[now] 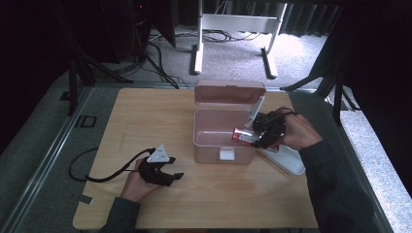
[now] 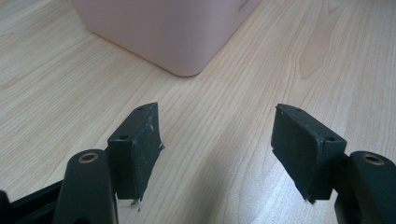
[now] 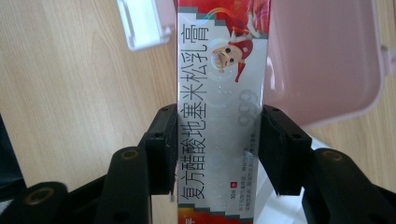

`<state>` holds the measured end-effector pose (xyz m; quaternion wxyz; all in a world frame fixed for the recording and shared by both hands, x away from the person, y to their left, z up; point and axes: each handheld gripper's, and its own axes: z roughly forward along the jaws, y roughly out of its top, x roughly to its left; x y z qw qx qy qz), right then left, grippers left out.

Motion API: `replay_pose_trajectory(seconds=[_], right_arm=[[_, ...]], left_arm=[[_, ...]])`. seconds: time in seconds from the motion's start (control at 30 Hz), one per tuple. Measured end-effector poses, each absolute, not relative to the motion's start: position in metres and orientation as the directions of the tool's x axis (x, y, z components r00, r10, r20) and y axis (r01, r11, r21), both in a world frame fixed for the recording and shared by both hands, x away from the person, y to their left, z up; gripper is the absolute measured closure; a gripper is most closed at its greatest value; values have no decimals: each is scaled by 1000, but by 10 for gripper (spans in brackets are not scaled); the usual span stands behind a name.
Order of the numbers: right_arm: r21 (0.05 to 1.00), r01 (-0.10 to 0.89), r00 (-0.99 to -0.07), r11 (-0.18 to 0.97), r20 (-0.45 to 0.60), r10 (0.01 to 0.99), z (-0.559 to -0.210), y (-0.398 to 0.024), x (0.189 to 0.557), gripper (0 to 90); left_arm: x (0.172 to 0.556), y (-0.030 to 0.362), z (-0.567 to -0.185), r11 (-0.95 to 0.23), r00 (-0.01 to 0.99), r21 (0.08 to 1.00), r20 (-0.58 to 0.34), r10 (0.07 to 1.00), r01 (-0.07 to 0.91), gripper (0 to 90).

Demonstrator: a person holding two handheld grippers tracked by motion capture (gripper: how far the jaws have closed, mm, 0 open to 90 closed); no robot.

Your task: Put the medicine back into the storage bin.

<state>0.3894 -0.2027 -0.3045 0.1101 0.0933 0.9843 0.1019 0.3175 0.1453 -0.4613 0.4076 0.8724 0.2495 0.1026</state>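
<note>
Over the right rim of the open pink box (image 1: 214, 138), at about 3 o'clock from its middle, the right gripper (image 1: 253, 137) holds a long red-and-silver carton (image 1: 241, 134). In the right gripper view its two black fingers (image 3: 161, 149) press flat on the carton's (image 3: 219, 102) long sides, so they are clamped on it at a fairly wide spread, and the carton's far end reaches out above the box's pink interior (image 3: 327, 60). Printed characters and a small cartoon figure show on the carton's face. The box's lid (image 1: 229, 91) stands raised at 12 o'clock, and a white latch (image 1: 226, 154) sits on its front wall at 6 o'clock. A white tray (image 1: 291, 162) lies on the worktop (image 1: 145, 116) just beside the box, at its 4 o'clock, under the right hand.

At 8 o'clock from the box, well apart from it, the left gripper (image 1: 176, 174) rests low over the worktop. In the left gripper view its fingers (image 2: 135, 149) stand wide apart with bare wood between them and a corner of the pink box (image 2: 173, 32) ahead.
</note>
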Motion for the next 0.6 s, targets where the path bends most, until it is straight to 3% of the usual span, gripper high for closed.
replay_pose_trajectory(seconds=[0.6], right_arm=[[192,27,-981,981,-181,62,-316,-170,414,513]], left_arm=[[318,145,-462,-540,853,763,-27,521,354,330]])
